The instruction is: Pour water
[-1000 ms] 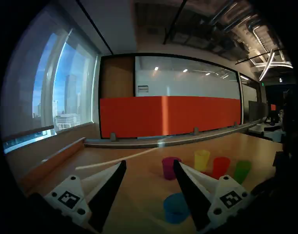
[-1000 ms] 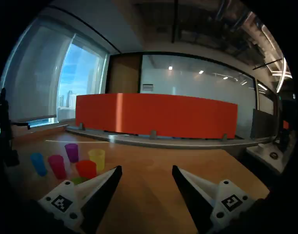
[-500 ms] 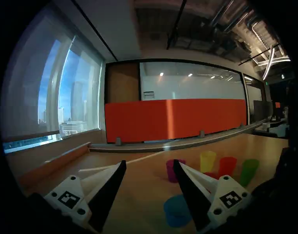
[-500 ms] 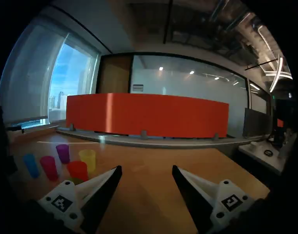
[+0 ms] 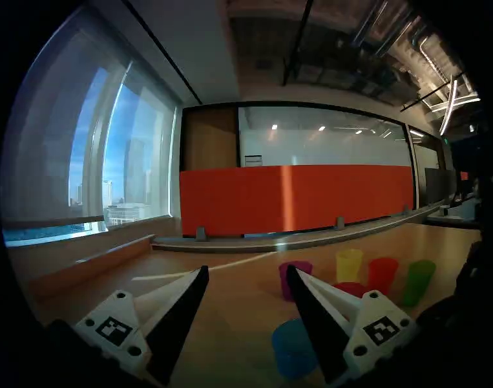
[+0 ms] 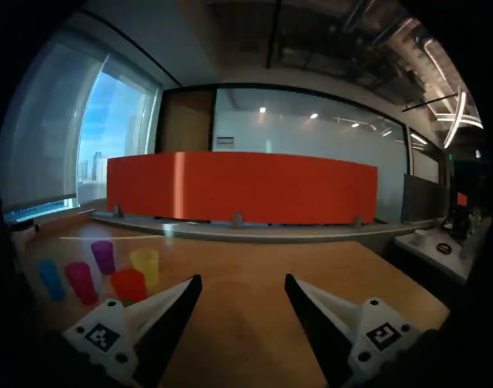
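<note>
Wooden table (image 5: 245,309) fronts an orange partition (image 5: 298,197). Left gripper (image 5: 247,270) and right gripper (image 6: 243,279) hover splayed (both empty). On the table, blue cup (image 5: 290,347) stands nearest the left gripper; purple cup (image 5: 284,282), yellow cup (image 5: 349,264), red cup (image 5: 382,273) and green cup (image 5: 419,280) stand beyond.

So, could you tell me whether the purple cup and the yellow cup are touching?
Apart. The right gripper view shows bare table between the purple cup and the yellow cup.
</note>
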